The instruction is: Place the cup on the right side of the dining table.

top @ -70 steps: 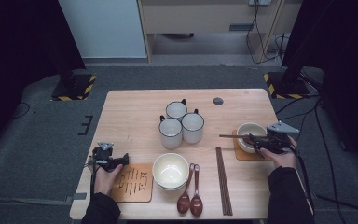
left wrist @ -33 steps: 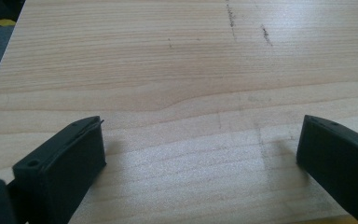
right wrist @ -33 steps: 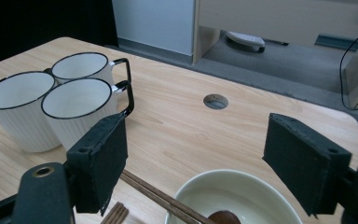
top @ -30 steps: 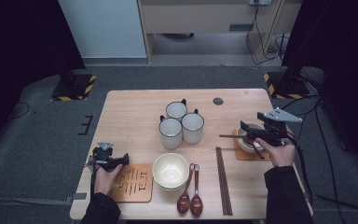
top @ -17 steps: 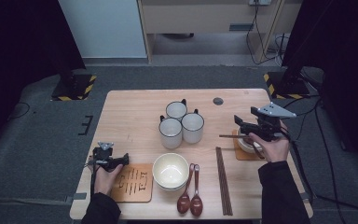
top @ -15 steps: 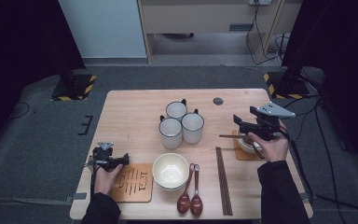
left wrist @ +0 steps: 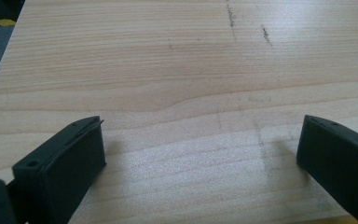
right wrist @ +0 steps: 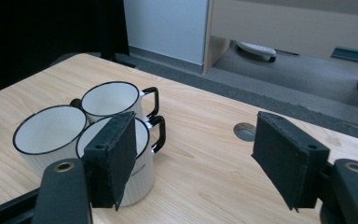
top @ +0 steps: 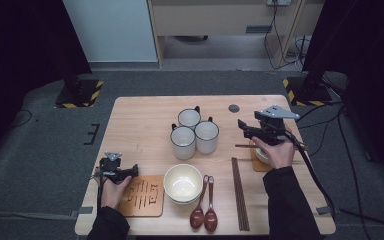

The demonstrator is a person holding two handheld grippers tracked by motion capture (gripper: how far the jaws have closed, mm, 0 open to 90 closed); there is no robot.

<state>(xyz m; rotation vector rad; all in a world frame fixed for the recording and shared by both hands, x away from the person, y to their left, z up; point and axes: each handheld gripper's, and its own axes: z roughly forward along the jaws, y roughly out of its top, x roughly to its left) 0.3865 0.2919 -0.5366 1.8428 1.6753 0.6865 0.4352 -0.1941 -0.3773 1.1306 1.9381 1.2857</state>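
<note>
In the high view, the right hand (top: 279, 152) covers most of a small bowl (top: 258, 154) and the wooden coaster (top: 256, 165) under it; only slivers show beside the fingers. The right gripper (top: 243, 129) is too small there to tell how its jaws stand. In the right gripper view, the near finger (right wrist: 114, 156) hides part of the closest mug (right wrist: 140, 163), and the bottom edge cuts off the mug's base. In the left gripper view, the frame edges crop both black fingers (left wrist: 63, 163), and the table (left wrist: 177, 70) blurs toward the far side.
</note>
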